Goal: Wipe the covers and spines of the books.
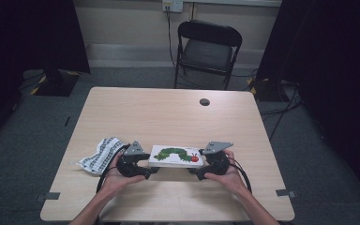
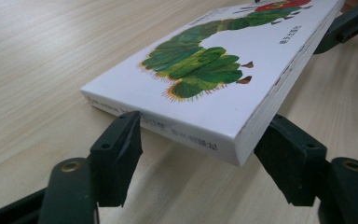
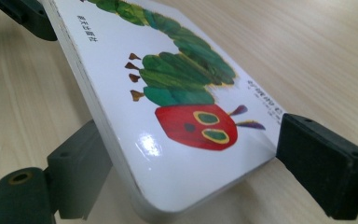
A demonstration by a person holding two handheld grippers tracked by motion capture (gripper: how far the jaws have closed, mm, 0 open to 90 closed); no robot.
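Note:
A white board book [image 1: 176, 155] with a green caterpillar on its cover lies flat-side up over the near middle of the wooden table [image 1: 168, 112]. My left gripper [image 1: 151, 165] grips its left end. In the left gripper view the jaws press the book [image 2: 205, 79] at its spine and its page edge, and the left gripper [image 2: 200, 149] holds that end slightly off the wood. My right gripper [image 1: 194, 171] clamps the opposite end. In the right gripper view the right gripper [image 3: 186, 158] squeezes the book [image 3: 168, 93] beside the red caterpillar head.
A crumpled black-and-white checked cloth [image 1: 101, 154] lies just left of my left hand. A dark cable hole [image 1: 205, 101] sits at the far right of the tabletop. Beyond the far edge stands a black folding chair [image 1: 208, 47].

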